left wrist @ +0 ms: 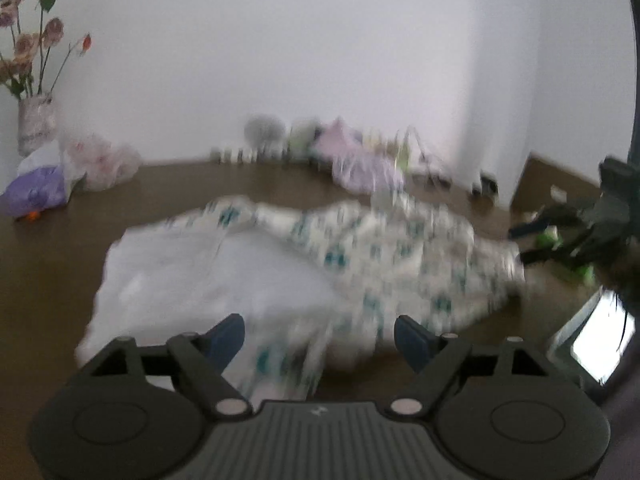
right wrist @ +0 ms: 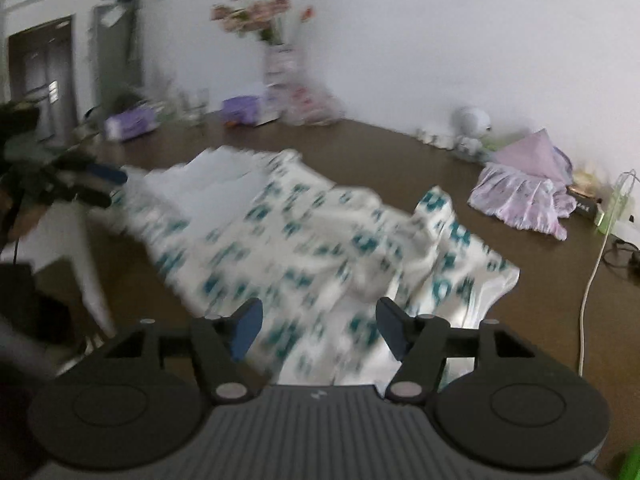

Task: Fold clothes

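A white garment with a teal print (left wrist: 360, 256) (right wrist: 288, 248) lies spread and rumpled on the dark brown table (left wrist: 48, 280) (right wrist: 400, 160); part of it is turned over and shows a plain white side (left wrist: 208, 280) (right wrist: 216, 176). My left gripper (left wrist: 320, 340) is open just above the garment's near edge, with nothing between its blue pads. My right gripper (right wrist: 318, 326) is open too, over the garment's other end. In the right wrist view, the left gripper (right wrist: 100, 184) appears at the far left. In the left wrist view, the right gripper (left wrist: 560, 232) shows at the right. Both views are motion-blurred.
A vase of pink flowers (left wrist: 36, 120) (right wrist: 276, 56) and plastic bags (left wrist: 96, 160) stand by the wall. A crumpled lilac cloth (left wrist: 360, 160) (right wrist: 524, 196), small bottles (left wrist: 248, 154) and a white cable (right wrist: 592, 280) lie near the back and right.
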